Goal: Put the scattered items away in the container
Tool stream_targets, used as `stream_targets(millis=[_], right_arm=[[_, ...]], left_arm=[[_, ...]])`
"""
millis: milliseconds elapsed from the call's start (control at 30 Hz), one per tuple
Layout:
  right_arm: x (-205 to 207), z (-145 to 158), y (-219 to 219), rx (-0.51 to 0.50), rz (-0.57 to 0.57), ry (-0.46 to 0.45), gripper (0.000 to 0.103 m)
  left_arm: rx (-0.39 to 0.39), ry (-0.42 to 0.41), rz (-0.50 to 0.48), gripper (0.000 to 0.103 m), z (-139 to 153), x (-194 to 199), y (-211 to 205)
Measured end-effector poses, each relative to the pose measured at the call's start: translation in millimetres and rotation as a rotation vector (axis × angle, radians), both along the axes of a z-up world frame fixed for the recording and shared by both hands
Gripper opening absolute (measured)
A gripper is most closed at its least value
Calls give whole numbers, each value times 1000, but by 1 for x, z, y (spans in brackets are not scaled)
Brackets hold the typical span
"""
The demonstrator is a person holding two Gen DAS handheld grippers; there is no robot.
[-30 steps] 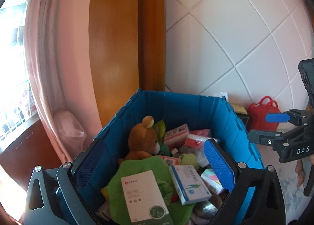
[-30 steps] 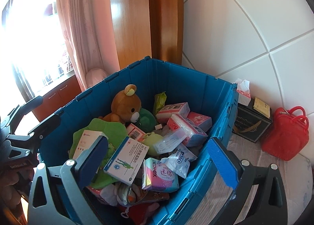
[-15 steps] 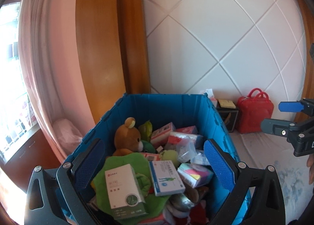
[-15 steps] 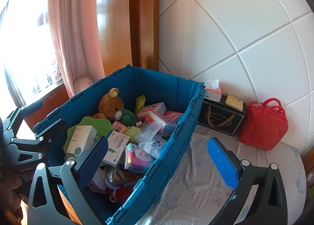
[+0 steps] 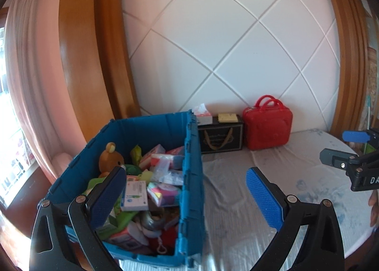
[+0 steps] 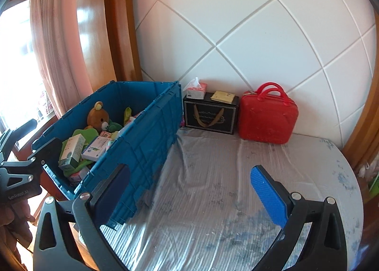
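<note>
A blue crate (image 5: 189,176) stands at the table's left, also in the right wrist view (image 6: 151,143). It holds a brown teddy bear (image 5: 110,156), a green cloth, medicine boxes (image 5: 135,196) and several packets. My left gripper (image 5: 187,200) is open and empty, its left finger over the crate, its right over the table. My right gripper (image 6: 189,190) is open and empty, over the table just right of the crate. It shows at the right edge of the left wrist view (image 5: 350,152).
A black gift box (image 6: 209,113) with a tissue pack (image 6: 195,87) and a yellow card on top stands against the wall. A red case (image 6: 267,114) stands to its right. The table has a grey wrinkled cover (image 6: 236,188). Curtain and wooden frame are at left.
Both grippers have swung right and pulled back from over the crate. The crate now sits at the left of both views and the table surface shows.
</note>
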State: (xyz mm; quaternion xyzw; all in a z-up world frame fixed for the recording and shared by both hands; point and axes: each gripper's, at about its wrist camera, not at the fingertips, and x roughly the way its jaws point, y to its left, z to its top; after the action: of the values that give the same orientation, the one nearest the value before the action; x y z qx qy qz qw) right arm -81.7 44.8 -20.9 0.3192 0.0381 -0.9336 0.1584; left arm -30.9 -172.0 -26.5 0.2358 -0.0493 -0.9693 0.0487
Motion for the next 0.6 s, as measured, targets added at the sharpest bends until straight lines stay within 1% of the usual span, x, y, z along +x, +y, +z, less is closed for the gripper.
stream_targets(millis=[100, 267, 433, 533, 600], right_arm=[[22, 2, 38, 12, -37, 2, 103], [57, 0, 89, 22, -101, 4, 103], [86, -5, 137, 11, -156, -5, 103], [101, -4, 158, -5, -183, -7, 103], [109, -3, 170, -10, -198, -7, 103]], left_arm=[[6, -10, -13, 102, 3, 16, 34], [24, -27, -23, 102, 8, 42, 84], [55, -62, -24, 102, 12, 63, 122], [40, -73, -21, 102, 16, 75, 144], [44, -77, -26, 102, 20, 83, 155]])
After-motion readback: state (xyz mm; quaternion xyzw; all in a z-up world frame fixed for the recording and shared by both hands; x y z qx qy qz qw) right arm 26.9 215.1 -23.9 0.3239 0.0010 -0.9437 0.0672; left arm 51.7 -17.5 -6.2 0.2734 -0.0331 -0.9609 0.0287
